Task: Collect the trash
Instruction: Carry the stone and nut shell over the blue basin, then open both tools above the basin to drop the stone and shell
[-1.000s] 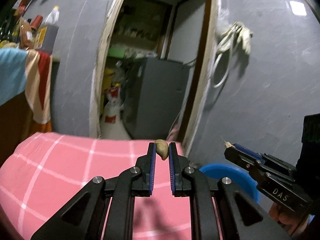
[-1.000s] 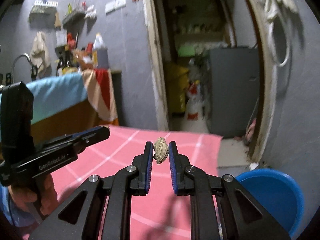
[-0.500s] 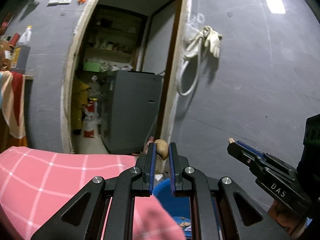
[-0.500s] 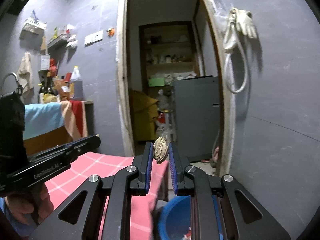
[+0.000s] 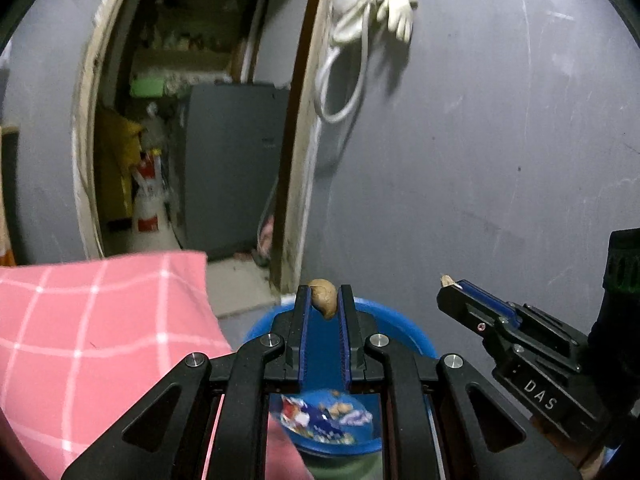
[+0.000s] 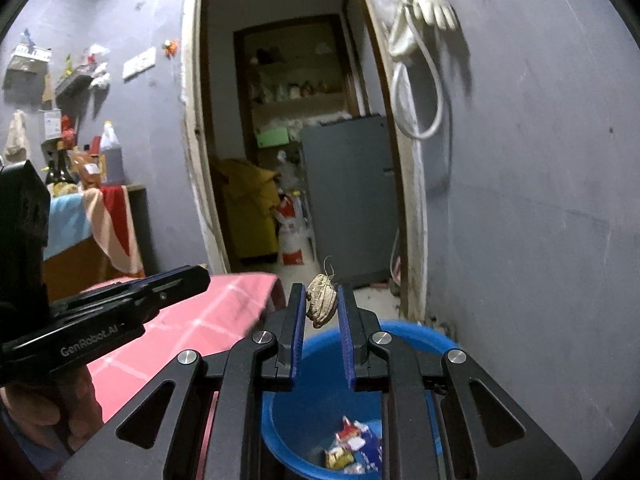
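Both tongs pinch upright nutshells: left tongs (image 5: 323,300) a smooth shell (image 5: 323,297), right tongs (image 6: 319,300) a ridged shell (image 6: 320,299), above the blue bucket (image 6: 416,336) holding wrappers (image 6: 352,450).

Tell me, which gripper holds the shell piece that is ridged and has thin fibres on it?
The right gripper: its shell piece is ridged and fibrous. The left gripper holds a smooth rounded piece.

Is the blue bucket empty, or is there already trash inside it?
Not empty. The bucket already holds colourful wrappers at its bottom, seen in both views.
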Tool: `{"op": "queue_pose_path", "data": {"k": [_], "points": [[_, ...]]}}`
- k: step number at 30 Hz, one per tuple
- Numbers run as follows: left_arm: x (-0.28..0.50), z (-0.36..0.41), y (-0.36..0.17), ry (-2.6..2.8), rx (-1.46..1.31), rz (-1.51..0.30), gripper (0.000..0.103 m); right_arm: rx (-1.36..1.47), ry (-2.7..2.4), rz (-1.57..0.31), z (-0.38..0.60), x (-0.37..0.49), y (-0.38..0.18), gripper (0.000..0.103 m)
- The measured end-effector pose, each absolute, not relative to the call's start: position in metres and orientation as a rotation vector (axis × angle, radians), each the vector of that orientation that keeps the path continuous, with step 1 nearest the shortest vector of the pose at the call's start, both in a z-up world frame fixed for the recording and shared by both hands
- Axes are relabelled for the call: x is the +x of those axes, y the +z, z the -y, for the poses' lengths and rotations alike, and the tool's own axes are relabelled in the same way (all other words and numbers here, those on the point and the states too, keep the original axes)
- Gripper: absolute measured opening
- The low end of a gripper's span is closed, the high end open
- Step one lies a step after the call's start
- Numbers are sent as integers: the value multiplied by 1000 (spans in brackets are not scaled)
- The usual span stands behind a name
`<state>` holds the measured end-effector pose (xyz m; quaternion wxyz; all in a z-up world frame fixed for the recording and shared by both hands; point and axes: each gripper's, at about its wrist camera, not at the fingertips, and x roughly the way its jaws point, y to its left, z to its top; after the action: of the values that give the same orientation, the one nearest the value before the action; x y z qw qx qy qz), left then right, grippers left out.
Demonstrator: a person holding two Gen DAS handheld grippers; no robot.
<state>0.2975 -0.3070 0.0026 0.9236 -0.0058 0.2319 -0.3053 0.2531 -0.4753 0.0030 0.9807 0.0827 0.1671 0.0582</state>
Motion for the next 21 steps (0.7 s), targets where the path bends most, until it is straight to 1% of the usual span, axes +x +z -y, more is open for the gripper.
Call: {"op": "queue_pose_path", "data": {"k": [4,10,14,21], "points": [[312,323,-18,-630,25,-592,10,200,111,-411,483,260,-14,14],[331,337,-47,-615,60,-708,10,242,97,-499,493,269,-34,15],[337,338,-60,-613,66,-746,10,270,87,-550,501,274,-43,15],[342,337,-69,-601,82,-783,11,294,82,-603,506,279,-52,15]]}}
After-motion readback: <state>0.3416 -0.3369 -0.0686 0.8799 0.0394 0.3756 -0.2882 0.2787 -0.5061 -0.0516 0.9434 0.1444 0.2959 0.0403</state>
